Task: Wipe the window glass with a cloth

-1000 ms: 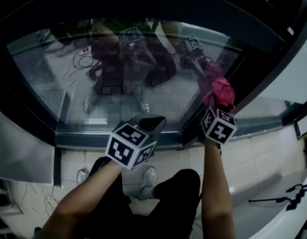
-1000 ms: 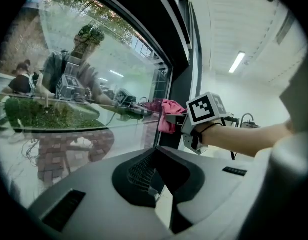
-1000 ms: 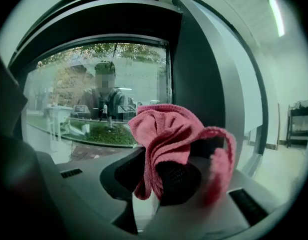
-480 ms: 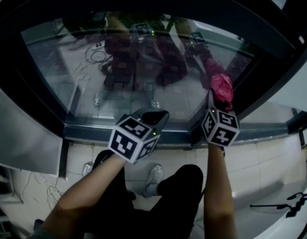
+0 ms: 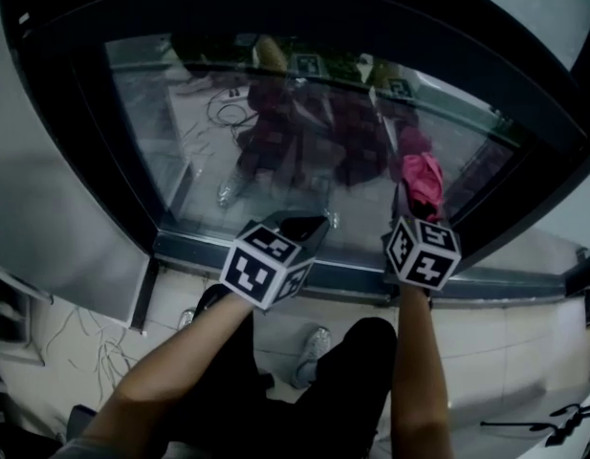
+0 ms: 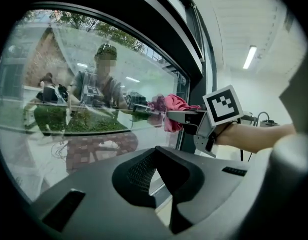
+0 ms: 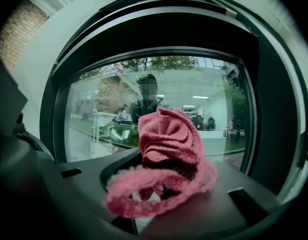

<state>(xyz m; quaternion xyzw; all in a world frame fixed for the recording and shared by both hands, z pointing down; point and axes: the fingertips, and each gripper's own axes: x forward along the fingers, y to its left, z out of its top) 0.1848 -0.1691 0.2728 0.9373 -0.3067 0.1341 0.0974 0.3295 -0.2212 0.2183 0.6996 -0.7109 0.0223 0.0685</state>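
Fingers [image 7: 112, 172] of right gripper [image 7: 161, 186] gripping pink cloth [image 7: 166, 139] — bunched, ruffled, frilly-edged

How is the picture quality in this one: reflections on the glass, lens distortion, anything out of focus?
Head view: dim and underexposed, with the window glass full of indoor reflections and the window frame bowed by the lens. Left gripper view: heavy fisheye, black corners. Right gripper view: the pink cloth fills the foreground, its near hem soft.
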